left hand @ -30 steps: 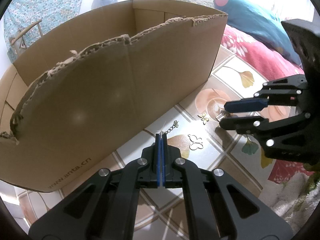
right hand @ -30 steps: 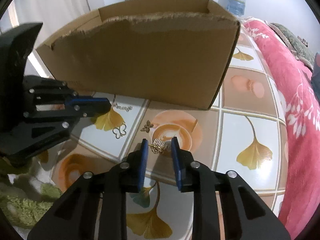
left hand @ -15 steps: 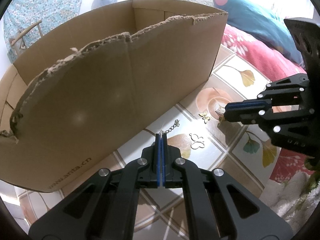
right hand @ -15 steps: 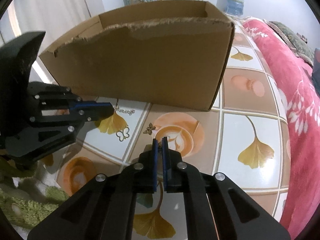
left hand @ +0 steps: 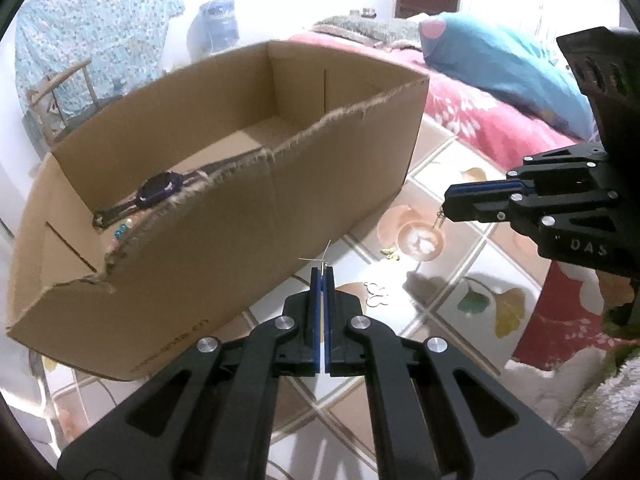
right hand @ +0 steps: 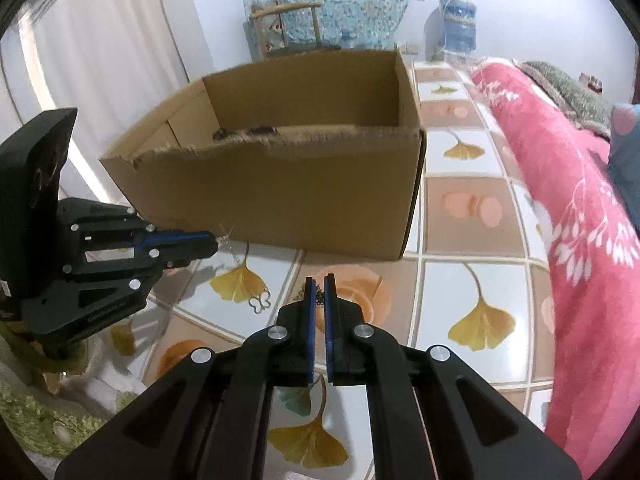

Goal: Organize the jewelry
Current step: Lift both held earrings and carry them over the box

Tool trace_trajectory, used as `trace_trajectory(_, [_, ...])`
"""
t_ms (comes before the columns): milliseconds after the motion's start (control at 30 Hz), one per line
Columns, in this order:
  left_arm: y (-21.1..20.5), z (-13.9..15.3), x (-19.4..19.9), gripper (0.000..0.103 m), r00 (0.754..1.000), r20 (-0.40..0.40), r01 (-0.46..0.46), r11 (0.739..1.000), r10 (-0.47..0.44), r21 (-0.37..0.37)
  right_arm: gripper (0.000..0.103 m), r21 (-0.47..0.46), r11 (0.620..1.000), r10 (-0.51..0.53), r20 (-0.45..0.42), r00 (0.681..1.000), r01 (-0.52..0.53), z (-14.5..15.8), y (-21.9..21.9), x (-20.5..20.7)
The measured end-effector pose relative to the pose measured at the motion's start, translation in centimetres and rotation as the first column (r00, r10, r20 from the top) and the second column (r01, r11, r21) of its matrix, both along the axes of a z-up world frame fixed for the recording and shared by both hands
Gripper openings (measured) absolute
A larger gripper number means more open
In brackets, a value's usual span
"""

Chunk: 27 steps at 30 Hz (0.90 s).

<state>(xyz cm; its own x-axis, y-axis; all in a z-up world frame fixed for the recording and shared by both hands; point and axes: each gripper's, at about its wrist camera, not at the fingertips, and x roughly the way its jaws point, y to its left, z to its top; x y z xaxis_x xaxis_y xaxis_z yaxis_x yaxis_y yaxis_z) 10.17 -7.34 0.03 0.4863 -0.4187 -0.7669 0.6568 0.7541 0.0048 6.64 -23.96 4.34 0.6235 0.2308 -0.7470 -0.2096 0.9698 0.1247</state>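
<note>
Apparently a small gold earring [right hand: 319,294] clamped between the right gripper's [right hand: 319,286] closed fingertips.

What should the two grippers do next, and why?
Probably carry both over the torn front wall of the cardboard box and release there. The left gripper is shut on a thin chain, the right gripper on a small gold piece, both lifted off the tiled floor; a watch already lies inside.
</note>
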Motion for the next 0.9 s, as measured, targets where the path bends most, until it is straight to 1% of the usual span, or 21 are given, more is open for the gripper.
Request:
trace_trajectory(133, [0.2,1.3,-0.8,0.0,1.0,0.028,-0.004,1.0,0.005,-0.016,0.004,0.01,1.0,-0.002,0.033,0.999,0.001,1.0,-0.8,0.3])
trace_trajectory(300, [0.9,2.9,-1.8,0.0,0.998,0.067,-0.014,0.999,0.016,-0.042,0.004,0.021,1.0,-0.003,0.073,0.997,0.001,2.2,-0.6,0.1])
trace_trajectory(400, [0.9,3.5,-2.3,0.0,0.996,0.081,-0.027,0.999,0.029,-0.025,0.004,0.015,1.0,-0.004,0.084,0.996,0.003,2.4,-0.5,-0.1])
trace_trajectory(467, [1.2,4.4,-3.0,0.0,0.996,0.087,-0.021,0.999,0.024,-0.028,0.004,0.015,1.0,-0.001,0.096,0.995,0.0,2.8,-0.3,-0.5])
trace_trajectory(533, [1.3,3.6,-3.2,0.0,0.998,0.06,-0.011,1.0,0.012,-0.003,0.004,0.011,1.0,0.001,0.101,0.995,-0.002,2.9,-0.2,-0.9])
trace_trajectory(600, [1.1,-0.1,-2.6,0.0,0.998,-0.055,-0.024,0.994,0.03,0.11,0.004,0.021,1.0,-0.001,0.092,0.996,-0.001,2.7,-0.2,-1.0])
trace_trajectory(667, [1.5,-2.0,-2.3,0.0,0.99,-0.134,-0.027,0.989,0.046,0.143,0.004,0.024,1.0,0.0,0.084,0.996,-0.002,2.5,0.0,-1.2])
trace_trajectory(700, [1.8,-1.8,-2.6,0.0,0.988,-0.147,-0.025,0.989,0.046,0.146,0.004,0.019,1.0,0.001,0.085,0.996,-0.003,2.5,0.1,-1.3])
trace_trajectory(767, [1.9,0.0,-3.4,0.0,0.994,-0.11,-0.008,0.992,0.022,0.125,0.004,0.011,1.0,0.004,0.095,0.995,-0.005,2.8,0.2,-1.6])
trace_trajectory(800, [1.8,0.9,-3.9,0.0,0.996,-0.086,0.0,0.991,0.012,0.133,0.004,0.011,1.0,0.005,0.098,0.995,-0.006,2.9,0.3,-1.8])
trace_trajectory(833, [1.9,0.8,-4.1,0.0,0.996,-0.084,0.003,0.989,0.01,0.148,0.004,0.012,1.0,0.004,0.099,0.995,-0.005,2.9,0.3,-1.8])
trace_trajectory(867, [1.9,0.0,-4.0,0.0,0.994,-0.104,0.006,0.986,0.012,0.167,0.004,0.016,1.0,0.003,0.097,0.995,-0.004,2.8,0.2,-1.8])
trace_trajectory(900, [2.0,-1.5,-3.7,0.0,0.988,-0.152,-0.009,0.977,0.042,0.211,0.004,0.027,1.0,0.002,0.094,0.996,-0.004,2.6,0.2,-1.7])
